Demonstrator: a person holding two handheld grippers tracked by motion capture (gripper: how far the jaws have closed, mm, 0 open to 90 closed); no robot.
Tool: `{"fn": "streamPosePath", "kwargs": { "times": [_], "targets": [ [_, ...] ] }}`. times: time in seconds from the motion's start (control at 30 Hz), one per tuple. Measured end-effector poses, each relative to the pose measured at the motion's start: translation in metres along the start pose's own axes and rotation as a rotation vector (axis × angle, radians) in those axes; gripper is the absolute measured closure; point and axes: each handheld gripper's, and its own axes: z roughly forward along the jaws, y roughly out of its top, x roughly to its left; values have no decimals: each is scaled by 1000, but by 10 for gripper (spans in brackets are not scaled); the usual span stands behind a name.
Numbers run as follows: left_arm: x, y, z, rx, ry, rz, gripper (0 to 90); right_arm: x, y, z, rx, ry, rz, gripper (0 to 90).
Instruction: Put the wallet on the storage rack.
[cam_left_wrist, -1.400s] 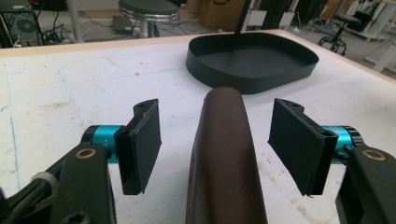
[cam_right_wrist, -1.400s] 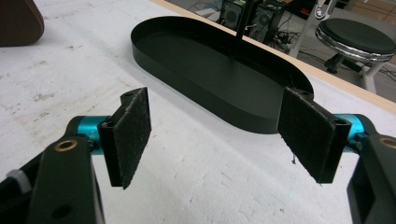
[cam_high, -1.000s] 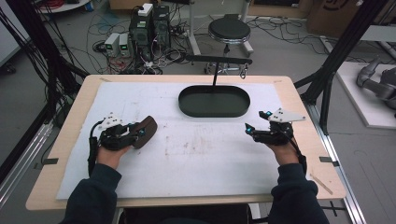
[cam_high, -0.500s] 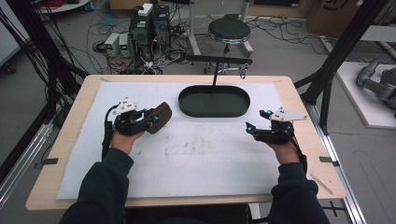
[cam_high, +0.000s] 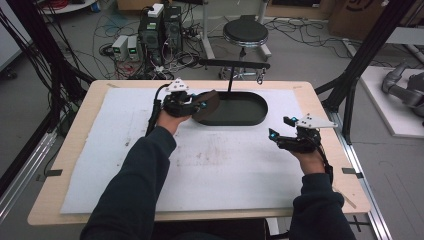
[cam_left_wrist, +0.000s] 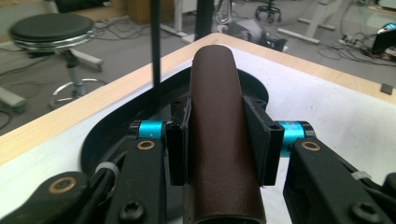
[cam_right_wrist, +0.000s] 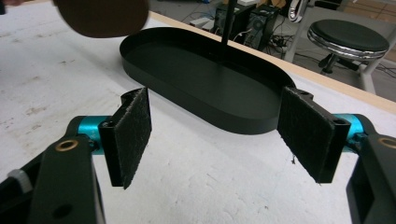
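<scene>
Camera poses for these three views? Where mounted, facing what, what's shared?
High view: above the person's side, facing forward and down on the table; forearms, left gripper, right gripper.
Left gripper view: on the left gripper, along jaws clamping the brown case.
Right gripper view: along open jaws toward the black tray.
All share tray and case.

The wide white mat (cam_high: 210, 165) in the middle of the tabletop is lying bare, giving free passage. At the far edge, the black oval metal tray (cam_high: 240, 112) and its thin black upright post with crossbar (cam_high: 232, 67) are standing in the way.
</scene>
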Motion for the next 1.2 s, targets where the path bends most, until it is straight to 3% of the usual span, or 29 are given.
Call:
{"fn": "streamPosePath", "kwargs": {
  "times": [0.2,0.43,0.77,0.97,1.0,1.07,1.2],
  "targets": [
    [2,9,36,2,-45,5,641,-3,-2,-3,-2,-4,5,268],
    [10,-8,67,59,-47,-29,641,-5,-3,-7,-8,-8,8,268],
    [22,-21,89,92,-60,-127,639,-3,-2,-5,-5,-6,-2,268],
    [18,-23,98,101,-69,-129,639,-3,-2,-6,-7,-6,-3,267],
    [19,-23,98,99,-64,-130,638,-3,-2,-6,-5,-6,-5,268],
    [20,-22,96,119,-6,-97,614,-3,-3,-6,-3,-6,-3,267],
    [25,-20,90,158,99,-78,455,-2,-3,-6,-2,-4,-4,268]
  ]
}}
